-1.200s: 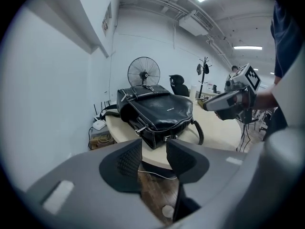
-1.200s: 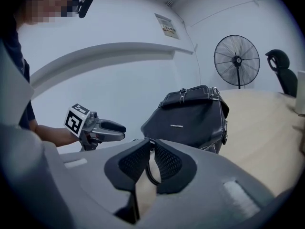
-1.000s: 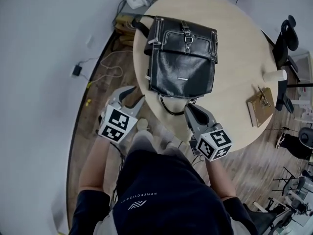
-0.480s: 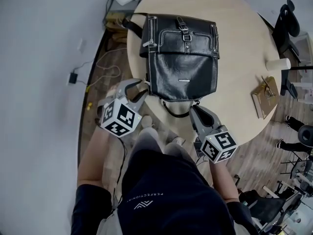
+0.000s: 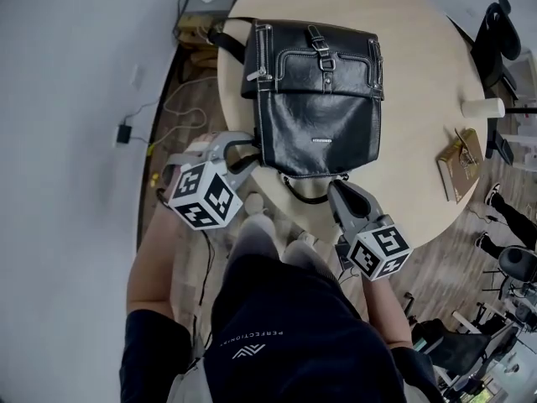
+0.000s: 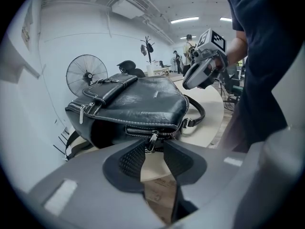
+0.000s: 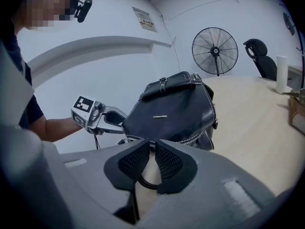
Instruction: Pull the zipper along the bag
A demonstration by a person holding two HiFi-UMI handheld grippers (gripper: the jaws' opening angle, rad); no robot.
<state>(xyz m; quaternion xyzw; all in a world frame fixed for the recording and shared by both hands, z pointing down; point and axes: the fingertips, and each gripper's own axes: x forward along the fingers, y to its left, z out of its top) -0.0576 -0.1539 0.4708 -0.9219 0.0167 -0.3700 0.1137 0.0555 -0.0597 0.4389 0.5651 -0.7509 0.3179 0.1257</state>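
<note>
The black bag (image 5: 319, 91) lies flat on the round table (image 5: 419, 74) near its front edge, where the left gripper (image 5: 245, 151) is closing its parted jaws around the zipper pull (image 6: 150, 141) while the right gripper (image 5: 337, 188), jaws narrow, pinches the bag's near edge beside the handle (image 5: 306, 198).

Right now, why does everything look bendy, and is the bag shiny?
Head view: the wide lens bulges the picture, so the round table looks stretched. Left gripper view: dark rounded corners, and the ceiling lights put pale gleams on the bag. Right gripper view: same bulge, soft even light, bag sharp.
</note>
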